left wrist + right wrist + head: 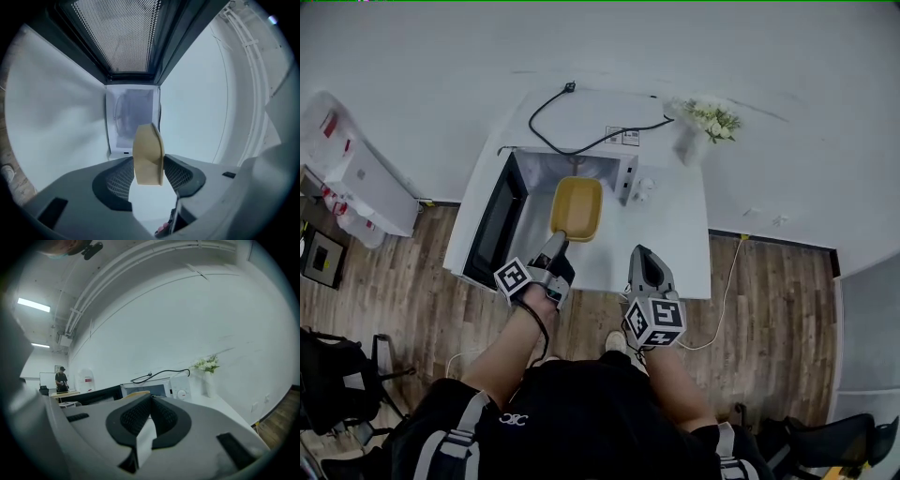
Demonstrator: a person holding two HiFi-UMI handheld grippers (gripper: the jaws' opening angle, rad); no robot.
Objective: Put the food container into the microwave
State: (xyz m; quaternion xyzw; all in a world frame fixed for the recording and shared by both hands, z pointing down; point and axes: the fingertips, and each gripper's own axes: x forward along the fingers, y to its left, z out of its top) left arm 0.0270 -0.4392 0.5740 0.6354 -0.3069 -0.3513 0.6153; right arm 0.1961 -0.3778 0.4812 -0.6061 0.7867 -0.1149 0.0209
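Observation:
A yellow food container hangs in front of the open microwave, just at the mouth of its cavity. My left gripper is shut on the container's near rim. In the left gripper view the container stands edge-on between the two pads of the left gripper, with the lit cavity straight behind it. My right gripper hovers over the table to the right of the microwave, shut and empty. In the right gripper view, the right gripper has its pads pressed together.
The microwave door swings open to the left. A black power cable lies on the microwave's top. A vase of white flowers stands at the white table's far right corner. Wooden floor surrounds the table.

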